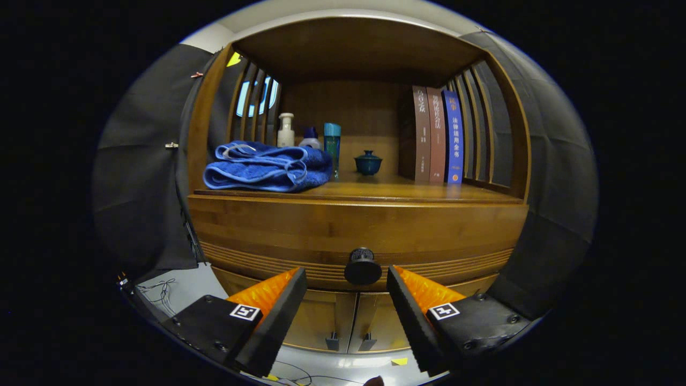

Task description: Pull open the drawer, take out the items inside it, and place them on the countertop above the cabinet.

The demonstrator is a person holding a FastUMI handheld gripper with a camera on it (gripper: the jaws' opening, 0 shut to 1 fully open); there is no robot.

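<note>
Two fingers of the claw (346,284) stand spread and empty, flanking the round dark knob (363,266) of the closed drawer (364,228), apparently lined up to pinch it for the pull. Above, the counter (396,191) carries a folded blue towel (268,167), bottles (308,136), a lidded cup (368,162) and books (437,136), with bare wood centrally.
</note>
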